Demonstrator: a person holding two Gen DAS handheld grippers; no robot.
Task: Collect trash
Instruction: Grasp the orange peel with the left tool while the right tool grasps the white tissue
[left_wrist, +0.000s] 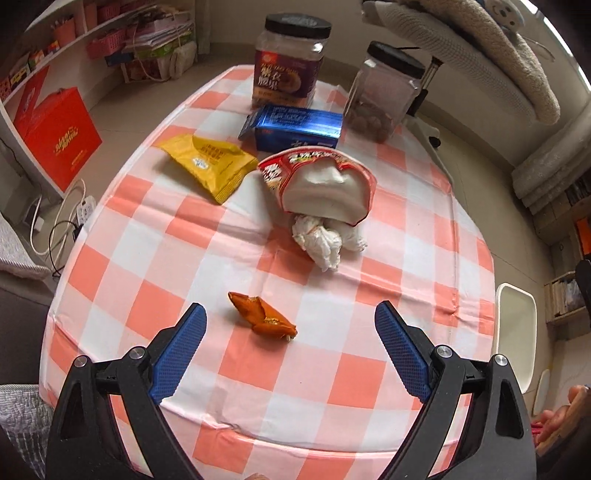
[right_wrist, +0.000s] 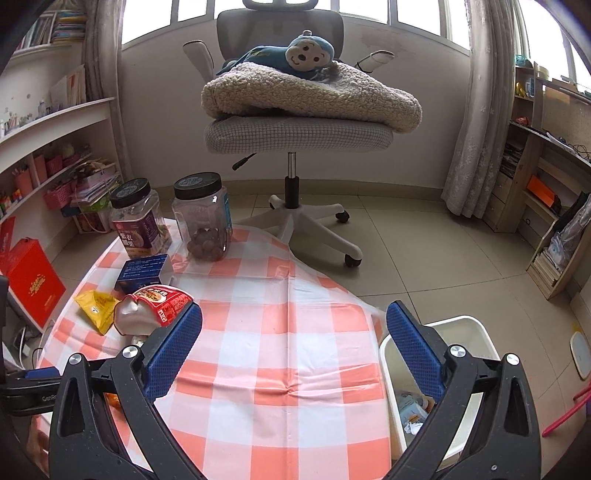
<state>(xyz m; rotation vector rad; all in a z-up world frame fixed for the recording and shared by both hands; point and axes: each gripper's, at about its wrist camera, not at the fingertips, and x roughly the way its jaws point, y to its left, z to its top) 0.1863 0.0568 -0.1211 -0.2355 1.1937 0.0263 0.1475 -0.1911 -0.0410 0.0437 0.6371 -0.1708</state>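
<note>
In the left wrist view, the left gripper (left_wrist: 290, 319) hangs above the desk (left_wrist: 369, 354), which is covered with an orange-and-white checked plastic cloth, and its two blue ribbed fingers (left_wrist: 183, 341) stand wide apart with nothing held. A small crumpled orange wrapper (left_wrist: 263, 317) lies on the cloth between the two fingers in the picture, and neither finger touches it. Farther away a torn red-and-white snack bag (left_wrist: 325, 188) lies open on its side, with crumpled white tissue (left_wrist: 325, 240) at its mouth. To the left of the bag lies a flat yellow packet (left_wrist: 210, 164), and behind it a blue cardboard box (left_wrist: 295, 127). At the far edge stand a clear plastic jar with a purple label and a black lid (left_wrist: 290, 62) and a second clear jar with a black lid and brown round things inside (left_wrist: 384, 94). In the right wrist view, the right gripper (right_wrist: 293, 325) is also spread open and empty above the checked cloth. A white plastic bin (right_wrist: 469, 332) stands on the floor just beside the desk, to the right, with some paper trash inside. The snack bag, the yellow packet, the box and both jars are at the left in this view. Behind the desk stands a grey office chair (right_wrist: 295, 136) with a cream fleece blanket (right_wrist: 314, 96) and a blue plush monkey (right_wrist: 291, 55).
</note>
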